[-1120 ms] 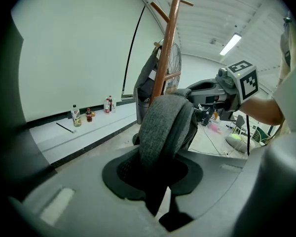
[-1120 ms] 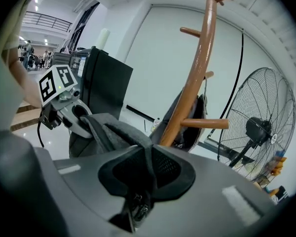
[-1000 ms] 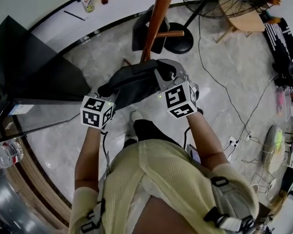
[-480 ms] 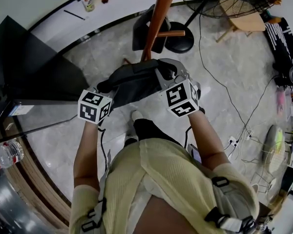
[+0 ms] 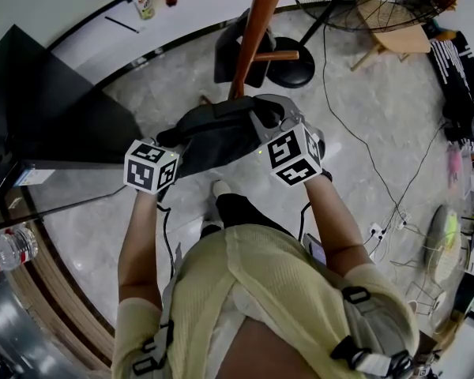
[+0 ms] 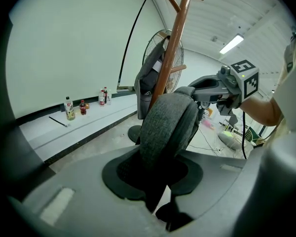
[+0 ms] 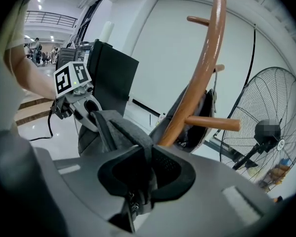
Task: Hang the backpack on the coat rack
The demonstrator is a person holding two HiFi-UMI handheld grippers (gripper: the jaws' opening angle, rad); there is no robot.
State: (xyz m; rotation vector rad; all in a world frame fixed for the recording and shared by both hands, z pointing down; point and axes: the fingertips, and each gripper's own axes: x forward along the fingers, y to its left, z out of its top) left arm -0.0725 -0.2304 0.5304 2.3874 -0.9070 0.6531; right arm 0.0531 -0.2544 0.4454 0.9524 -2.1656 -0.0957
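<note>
The left hand-held gripper (image 6: 160, 167) is clamped on a padded strap (image 6: 167, 127) and the right hand-held gripper (image 7: 145, 174) on a thin webbing strap (image 7: 106, 127). Together they hold the grey backpack (image 5: 221, 133) aloft just before the coat rack (image 5: 253, 30). The thin strap could slip from its narrow bite, or the loop could miss a peg (image 7: 212, 123), and the bag would drop. Compared with 1 second ago, the left marker cube (image 5: 150, 166) sits slightly higher, while the backpack has hardly shifted.
</note>
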